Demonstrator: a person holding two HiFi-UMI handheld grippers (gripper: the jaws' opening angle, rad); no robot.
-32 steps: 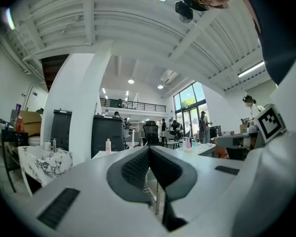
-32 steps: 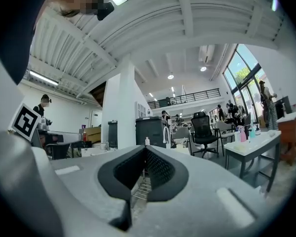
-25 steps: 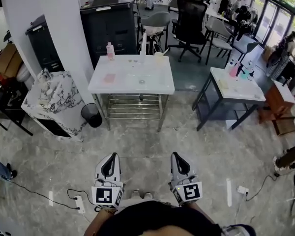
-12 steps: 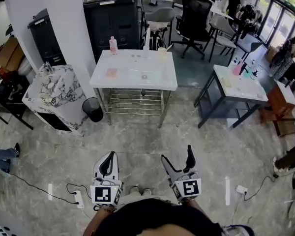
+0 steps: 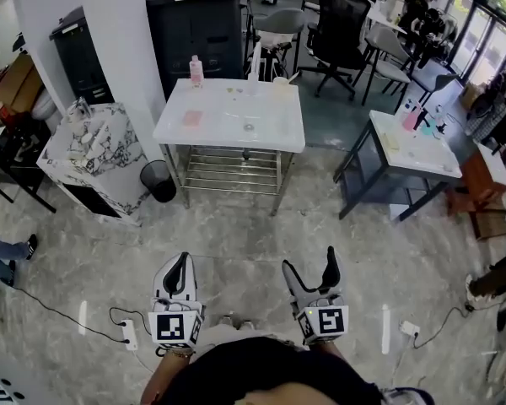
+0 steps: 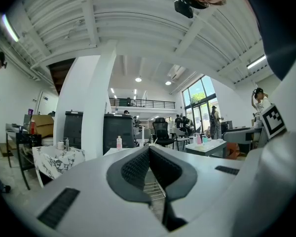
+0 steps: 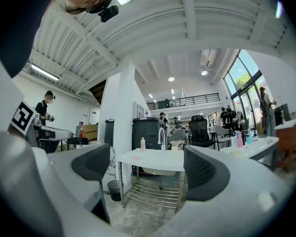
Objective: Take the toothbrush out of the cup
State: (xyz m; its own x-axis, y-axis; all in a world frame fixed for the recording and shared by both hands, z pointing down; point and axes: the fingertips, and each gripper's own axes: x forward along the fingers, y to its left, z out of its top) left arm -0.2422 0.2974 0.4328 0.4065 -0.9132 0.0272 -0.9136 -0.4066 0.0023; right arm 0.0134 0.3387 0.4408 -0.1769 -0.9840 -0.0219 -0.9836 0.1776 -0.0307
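The white table [image 5: 228, 129] stands a few steps ahead across the marble floor. A small pale cup [image 5: 279, 82] sits near its far edge, beside a white faucet-like fixture [image 5: 255, 60] and a pink bottle [image 5: 196, 70]. The toothbrush is too small to make out. Both grippers are held low and level near my body, far from the table. My left gripper [image 5: 180, 267] is shut with nothing in it, its pads [image 6: 138, 168] meeting. My right gripper [image 5: 310, 263] is open wide and empty, and the table [image 7: 155, 158] and cup [image 7: 174, 145] show between its jaws.
A marbled counter [image 5: 93, 154] and a black bin [image 5: 157, 199] stand left of the table, with a dark cabinet [image 5: 198, 19] behind. A second white table [image 5: 417, 146] is at the right, with office chairs [image 5: 337, 32] beyond. A power strip [image 5: 126, 334] and cables lie on the floor.
My right gripper's jaws have gone from shut to wide open. The table has come slightly nearer in the head view. The left gripper stays shut.
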